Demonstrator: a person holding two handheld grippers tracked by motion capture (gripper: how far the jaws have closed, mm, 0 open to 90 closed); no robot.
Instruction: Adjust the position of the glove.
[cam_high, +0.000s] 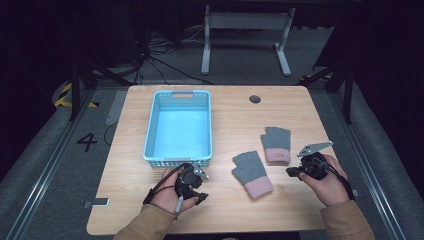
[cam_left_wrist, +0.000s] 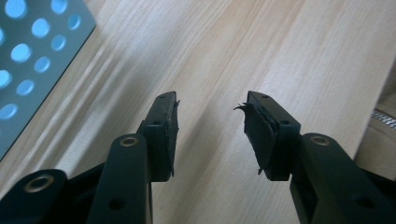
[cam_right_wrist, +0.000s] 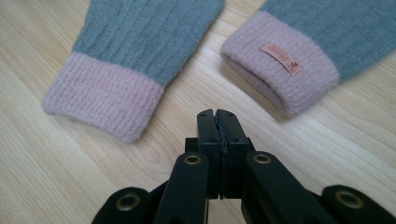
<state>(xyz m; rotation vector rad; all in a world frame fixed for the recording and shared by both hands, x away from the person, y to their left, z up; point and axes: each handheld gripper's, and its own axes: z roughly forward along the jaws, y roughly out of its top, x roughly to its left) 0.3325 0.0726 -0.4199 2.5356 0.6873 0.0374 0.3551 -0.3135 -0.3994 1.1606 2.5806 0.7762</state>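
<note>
Two grey gloves with pink cuffs (cam_right_wrist: 107, 91) (cam_right_wrist: 285, 70) lie just ahead of the right tongs (cam_right_wrist: 219, 116), whose jaws are pressed together on nothing; the left tongs (cam_left_wrist: 210, 126) gape apart beside the blue basket (cam_high: 152, 150) on the wooden table (cam_high: 235, 210)

Tan sleeves (cam_high: 150, 220); black tongs (cam_left_wrist: 210, 130), brass rivets.
</note>
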